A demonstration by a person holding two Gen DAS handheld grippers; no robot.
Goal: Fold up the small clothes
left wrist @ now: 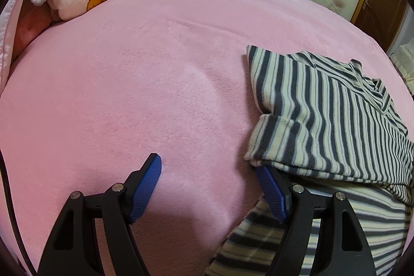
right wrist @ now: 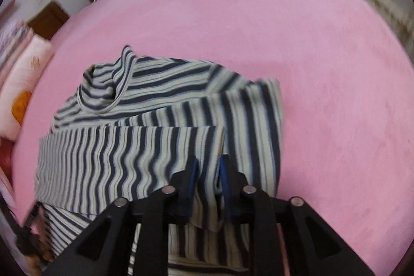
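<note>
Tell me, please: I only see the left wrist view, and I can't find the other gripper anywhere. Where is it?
Observer: The right gripper is over the near edge of the striped shirt, with a fold of cloth between its jaws.
Operator: Is it pinching that fold?
Observer: I cannot tell. The jaws stand slightly apart, and the picture is blurred.
Operator: Which end is the neck?
Observer: The rolled neck lies at the far end, away from that gripper.
</note>
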